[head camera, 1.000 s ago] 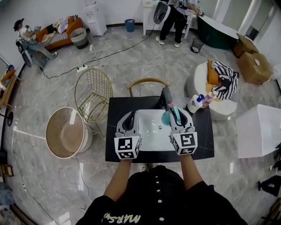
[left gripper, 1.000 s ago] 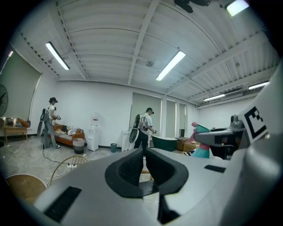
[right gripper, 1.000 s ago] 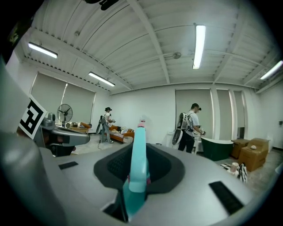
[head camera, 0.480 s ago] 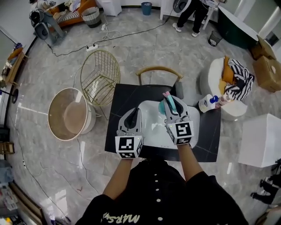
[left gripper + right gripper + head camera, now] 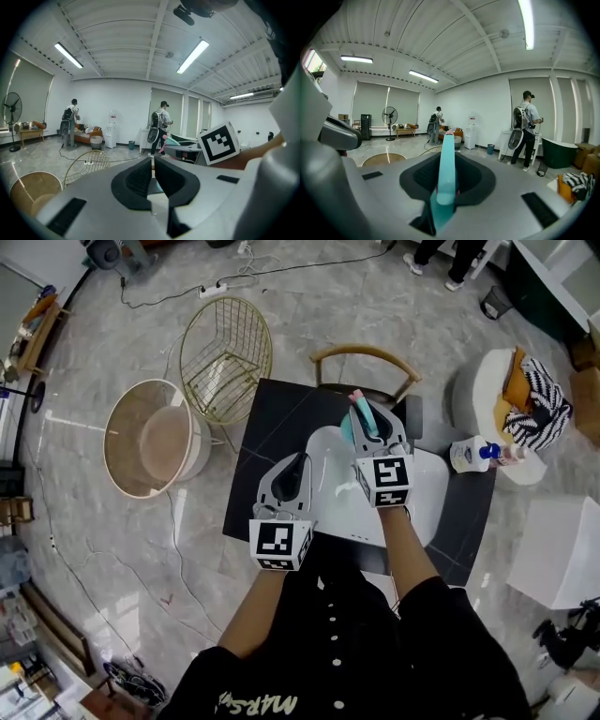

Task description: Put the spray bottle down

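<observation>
Right gripper (image 5: 368,418) is clamped on a teal spray bottle (image 5: 348,430), holding it over the far edge of a white basin (image 5: 328,507) on a black table (image 5: 267,432). Left gripper (image 5: 298,461), just beside it over the basin, has its jaws drawn almost together with nothing between them. Grey marble floor (image 5: 112,549) surrounds the table. A gold wire chair (image 5: 225,357) and a round beige tub (image 5: 155,437) stand to the left, and a wooden chair (image 5: 364,354) stands at the far side.

Left tool (image 5: 299,462) closed (empty), right tool (image 5: 368,418) clamped on spray bottle (image 5: 445,161)
</observation>
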`<state>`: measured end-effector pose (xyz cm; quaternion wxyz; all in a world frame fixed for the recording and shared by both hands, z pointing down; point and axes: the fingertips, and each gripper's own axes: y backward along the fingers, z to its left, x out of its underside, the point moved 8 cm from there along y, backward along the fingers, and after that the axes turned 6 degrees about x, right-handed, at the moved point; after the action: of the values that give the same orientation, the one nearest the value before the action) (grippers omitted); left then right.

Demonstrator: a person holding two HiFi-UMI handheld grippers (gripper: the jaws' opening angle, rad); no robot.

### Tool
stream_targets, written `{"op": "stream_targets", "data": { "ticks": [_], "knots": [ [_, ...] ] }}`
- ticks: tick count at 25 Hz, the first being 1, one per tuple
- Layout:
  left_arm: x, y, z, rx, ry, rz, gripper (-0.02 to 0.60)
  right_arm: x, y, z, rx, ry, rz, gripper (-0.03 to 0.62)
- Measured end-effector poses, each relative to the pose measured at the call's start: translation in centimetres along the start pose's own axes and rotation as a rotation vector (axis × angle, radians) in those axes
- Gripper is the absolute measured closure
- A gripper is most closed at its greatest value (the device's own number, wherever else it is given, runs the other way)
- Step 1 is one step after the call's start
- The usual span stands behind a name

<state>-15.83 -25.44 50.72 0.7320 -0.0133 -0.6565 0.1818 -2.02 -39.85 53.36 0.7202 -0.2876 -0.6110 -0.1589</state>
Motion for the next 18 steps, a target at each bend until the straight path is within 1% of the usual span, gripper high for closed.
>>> {"op": "stream_targets", "data": {
  "ticks": [8, 18],
  "knots": [
    [1.2, -0.6, 1.2, -0.049, 0.014, 0.018, 0.554, 2.4, -4.4, -0.1, -0.036, 0.006, 0.015, 0.525],
    [3.6, -0.7, 2.2, -0.073, 0.042, 0.057, 0.554, 3.8, -7.2, 0.2, -0.051, -0.003, 0.019, 0.525]
  ]
}}
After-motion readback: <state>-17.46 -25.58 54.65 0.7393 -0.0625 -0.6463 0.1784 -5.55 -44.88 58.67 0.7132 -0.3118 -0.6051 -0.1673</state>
